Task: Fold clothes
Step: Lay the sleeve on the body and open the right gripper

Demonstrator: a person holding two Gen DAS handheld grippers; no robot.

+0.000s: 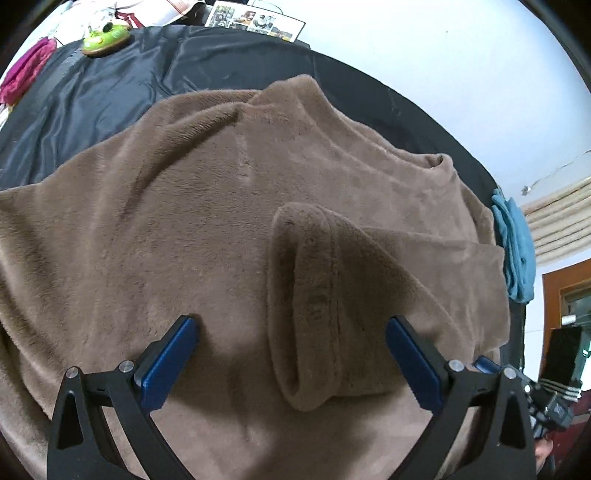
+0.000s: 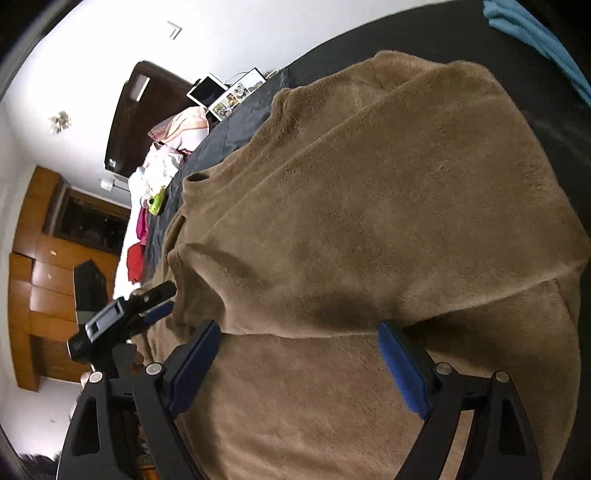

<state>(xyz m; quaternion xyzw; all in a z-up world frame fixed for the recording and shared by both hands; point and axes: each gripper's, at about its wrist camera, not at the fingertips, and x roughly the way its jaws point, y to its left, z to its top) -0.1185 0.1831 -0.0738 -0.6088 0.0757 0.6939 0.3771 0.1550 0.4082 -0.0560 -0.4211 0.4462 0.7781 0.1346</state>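
Note:
A brown fleece sweater [image 1: 207, 221] lies spread on a black sheet [image 1: 110, 92]. One sleeve is folded across the body, its cuff [image 1: 306, 295] lying between my left gripper's fingers. My left gripper [image 1: 291, 325] is open just above the fleece, holding nothing. In the right wrist view the same sweater [image 2: 369, 221] fills the frame, with a folded edge running across just beyond the fingertips. My right gripper [image 2: 299, 328] is open over the fabric, empty. The left gripper [image 2: 155, 306] shows at the left of that view, the right gripper [image 1: 546, 402] at the lower right of the left wrist view.
A folded blue cloth [image 1: 513, 243] lies at the sheet's right edge. A green toy [image 1: 105, 37], a pink garment [image 1: 26, 70] and photo prints [image 1: 255, 20] sit at the far end. A red garment [image 2: 135, 262], pillows and wooden cabinets [image 2: 37, 277] are to the left.

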